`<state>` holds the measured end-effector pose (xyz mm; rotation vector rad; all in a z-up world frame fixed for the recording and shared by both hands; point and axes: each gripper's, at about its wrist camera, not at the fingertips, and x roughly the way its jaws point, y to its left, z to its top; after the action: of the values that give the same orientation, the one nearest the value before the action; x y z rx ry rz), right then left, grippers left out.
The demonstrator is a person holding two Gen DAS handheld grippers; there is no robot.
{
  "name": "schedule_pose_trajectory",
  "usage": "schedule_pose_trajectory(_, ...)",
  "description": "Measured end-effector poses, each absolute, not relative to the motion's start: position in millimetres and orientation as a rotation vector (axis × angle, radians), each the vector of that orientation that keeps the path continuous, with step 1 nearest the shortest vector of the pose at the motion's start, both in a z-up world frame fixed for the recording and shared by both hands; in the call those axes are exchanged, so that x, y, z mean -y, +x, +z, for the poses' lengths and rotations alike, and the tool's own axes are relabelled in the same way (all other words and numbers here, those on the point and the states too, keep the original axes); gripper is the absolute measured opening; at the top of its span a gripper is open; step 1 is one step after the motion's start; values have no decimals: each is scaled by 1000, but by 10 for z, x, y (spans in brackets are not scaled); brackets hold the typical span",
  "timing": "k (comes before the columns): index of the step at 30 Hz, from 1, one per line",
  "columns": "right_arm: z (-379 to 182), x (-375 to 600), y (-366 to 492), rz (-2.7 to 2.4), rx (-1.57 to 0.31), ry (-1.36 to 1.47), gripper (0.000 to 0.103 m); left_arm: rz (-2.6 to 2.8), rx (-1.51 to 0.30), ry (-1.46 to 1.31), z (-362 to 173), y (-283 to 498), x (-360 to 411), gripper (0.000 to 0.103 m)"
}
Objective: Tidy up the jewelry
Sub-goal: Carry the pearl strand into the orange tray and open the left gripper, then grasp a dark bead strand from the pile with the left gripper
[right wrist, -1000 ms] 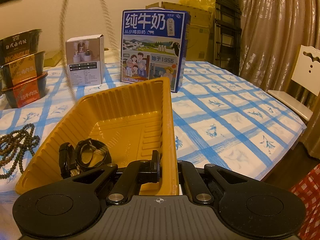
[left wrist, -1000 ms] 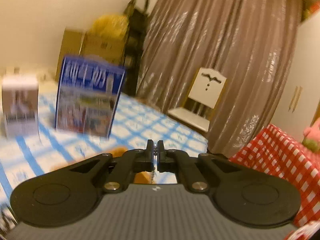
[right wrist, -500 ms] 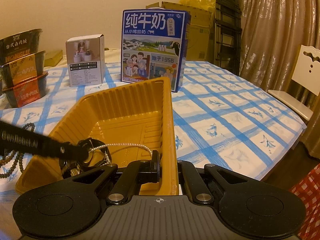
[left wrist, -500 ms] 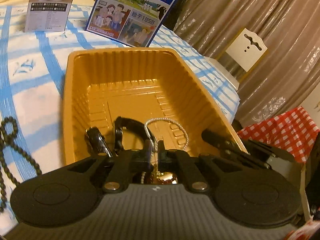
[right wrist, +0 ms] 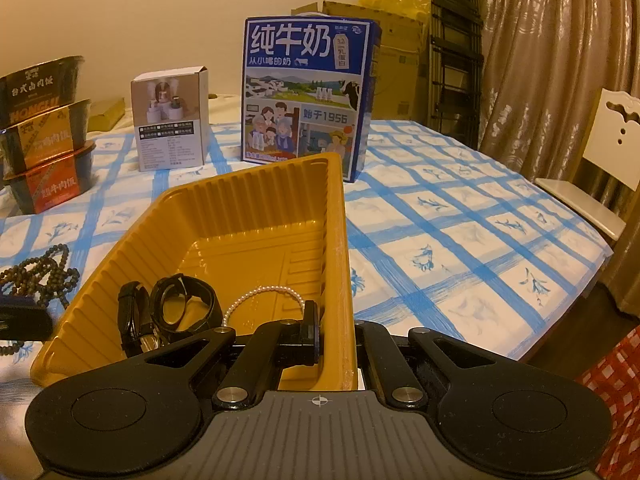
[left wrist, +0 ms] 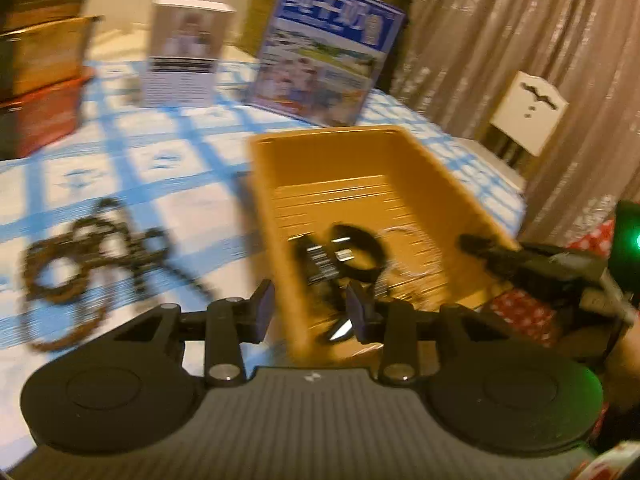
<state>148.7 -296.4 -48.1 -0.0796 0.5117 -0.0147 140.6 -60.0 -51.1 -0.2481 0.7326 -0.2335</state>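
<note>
The yellow ribbed tray [right wrist: 240,216] sits on the blue-checked tablecloth. In its near end lie a black watch [right wrist: 184,308], a black band [right wrist: 130,320] and a white pearl necklace [right wrist: 276,289]. My right gripper [right wrist: 332,332] is shut on the tray's right wall. The left wrist view is blurred. There my left gripper [left wrist: 310,312] hovers at the tray's [left wrist: 360,156] near left corner, its jaws opening and gripping nothing. A dark bead necklace [left wrist: 80,248] lies on the cloth left of the tray, also seen in the right wrist view [right wrist: 44,272].
Behind the tray stand a blue milk carton [right wrist: 308,96] and a small white box [right wrist: 170,120]. Stacked food bowls [right wrist: 44,132] sit at the far left. A white chair [right wrist: 600,160] and curtains are on the right, and a red checked cloth [right wrist: 616,392] lies at the near right.
My left gripper came down into the tray with the pearl necklace, let it go and opened, then shifted toward the tray's left side. The right gripper kept still on the tray wall.
</note>
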Motion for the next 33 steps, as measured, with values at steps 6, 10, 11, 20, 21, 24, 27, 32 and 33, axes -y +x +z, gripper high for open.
schedule_pose_trajectory(6,-481,2967,1487,-15,-512,-81,3,-56,-759,-143,-620,1142,177,35)
schedule_pose_trajectory(10,-487,2971,1489,-16,-513,-82,3,36,-762,-105,-681,1064,-58,35)
schedule_pose_trajectory(11,-487,2970,1489,-16,-512,-82,3,56,-759,-90,-691,1058,-99,35)
schedule_pose_trajectory(20,-490,2983,1481,-15,-512,-84,3,79,-750,116,-835,1308,-250,33)
schedule_pose_trajectory(21,-490,2982,1481,-15,-513,-84,3,69,-754,145,-859,1346,-240,31)
schedule_pose_trajectory(24,-491,2981,1481,-15,-513,-85,3,32,-765,228,-940,1434,-174,27)
schedule_pose_trajectory(27,-490,2981,1482,-15,-513,-85,3,-15,-771,277,-992,1466,-91,21)
schedule_pose_trajectory(32,-511,3027,1473,-16,-515,-80,3,-65,-775,332,-1054,1496,23,16)
schedule_pose_trajectory(33,-509,3024,1478,-16,-514,-81,3,-71,-775,340,-1064,1508,39,16)
